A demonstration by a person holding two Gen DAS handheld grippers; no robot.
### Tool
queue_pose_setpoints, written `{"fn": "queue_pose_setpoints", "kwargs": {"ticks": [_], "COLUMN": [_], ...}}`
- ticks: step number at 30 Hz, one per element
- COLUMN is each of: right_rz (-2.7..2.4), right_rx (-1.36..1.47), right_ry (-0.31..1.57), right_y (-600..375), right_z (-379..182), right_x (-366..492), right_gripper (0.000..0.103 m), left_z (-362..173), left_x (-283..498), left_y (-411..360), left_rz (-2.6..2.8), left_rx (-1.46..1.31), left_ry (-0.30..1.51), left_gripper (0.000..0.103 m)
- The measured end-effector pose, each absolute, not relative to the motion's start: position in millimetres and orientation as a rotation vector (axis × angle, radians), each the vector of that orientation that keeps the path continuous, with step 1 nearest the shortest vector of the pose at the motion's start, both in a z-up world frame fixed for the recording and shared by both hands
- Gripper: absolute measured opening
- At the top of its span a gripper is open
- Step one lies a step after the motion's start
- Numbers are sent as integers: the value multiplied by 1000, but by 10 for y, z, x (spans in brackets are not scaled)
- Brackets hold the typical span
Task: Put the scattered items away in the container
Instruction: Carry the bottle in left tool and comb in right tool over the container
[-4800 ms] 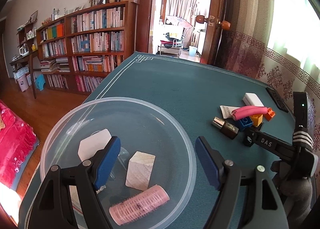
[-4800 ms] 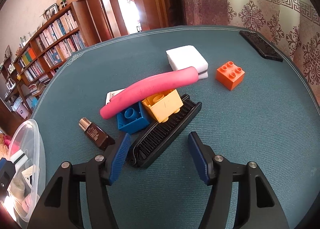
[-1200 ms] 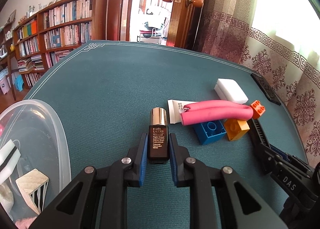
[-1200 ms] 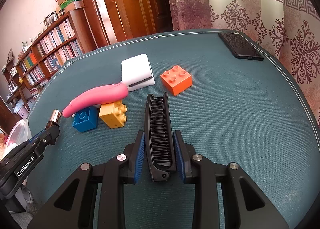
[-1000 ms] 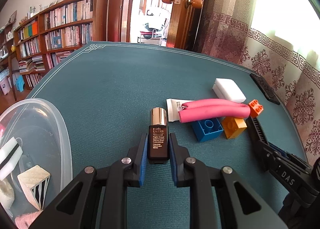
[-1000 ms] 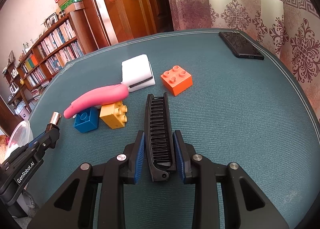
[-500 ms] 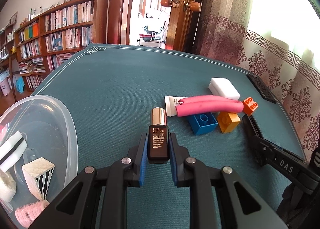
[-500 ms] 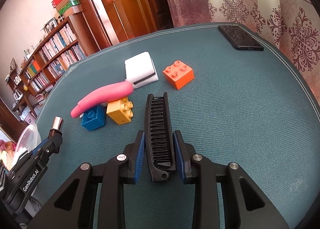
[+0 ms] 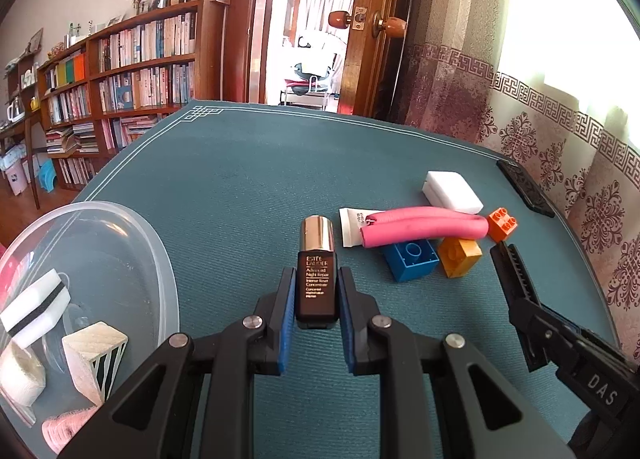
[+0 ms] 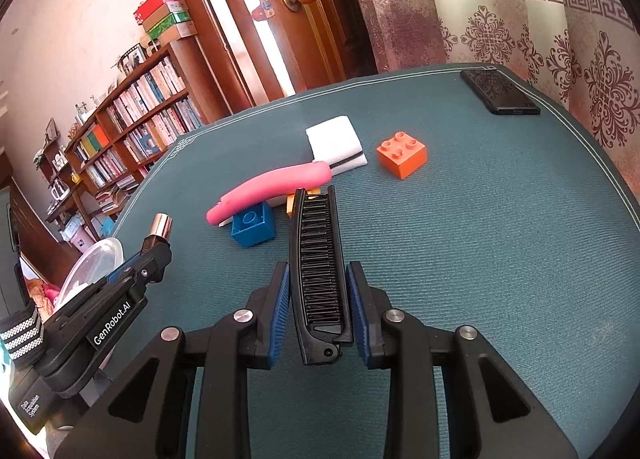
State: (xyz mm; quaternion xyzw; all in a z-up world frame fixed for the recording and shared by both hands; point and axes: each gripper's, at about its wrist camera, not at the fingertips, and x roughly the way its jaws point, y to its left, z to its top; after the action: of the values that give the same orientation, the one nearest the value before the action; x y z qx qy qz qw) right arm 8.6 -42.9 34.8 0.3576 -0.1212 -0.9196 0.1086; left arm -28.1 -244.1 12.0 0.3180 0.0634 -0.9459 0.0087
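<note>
Left gripper (image 9: 316, 299): jaws clamping a dark serum bottle (image 9: 316, 279), gold cap pointing forward. Clear plastic bowl (image 9: 160, 255) sitting to its left, holding a wooden block (image 9: 94, 351) and a striped sponge (image 9: 34, 309).

Right gripper (image 10: 318, 299): gripping a black comb (image 10: 316, 263) lengthwise.

Lying ahead of both: blue brick (image 9: 410, 259), yellow brick (image 9: 460, 257), pink foam roller (image 9: 424, 227) resting across them, then white sponge (image 9: 452, 193), orange brick (image 10: 402, 153); phone (image 10: 498, 97) lying farthest.

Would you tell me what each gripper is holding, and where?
Left gripper clamps the bottle by its dark body; right gripper clamps the comb near its hinge end.
</note>
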Motion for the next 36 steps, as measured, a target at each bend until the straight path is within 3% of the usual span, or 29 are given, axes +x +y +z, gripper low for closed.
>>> {"fn": "queue_pose_setpoints", "kwargs": {"ticks": [22,36], "right_rz": [-2662,-2549], "right_rx": [1022,951], "right_ry": [-236,-159], "right_y": [-847,-1624], "right_z": [442,647], "right_x": [192,230], "right_gripper": [31,31], "left_z": [346,510], "left_x": [10,280], "left_y": [-2834,-3393], "left_rz": [-2922,-2849], "left_rx": [879,797], "left_ry": [243,231], "left_gripper": [23,23]}}
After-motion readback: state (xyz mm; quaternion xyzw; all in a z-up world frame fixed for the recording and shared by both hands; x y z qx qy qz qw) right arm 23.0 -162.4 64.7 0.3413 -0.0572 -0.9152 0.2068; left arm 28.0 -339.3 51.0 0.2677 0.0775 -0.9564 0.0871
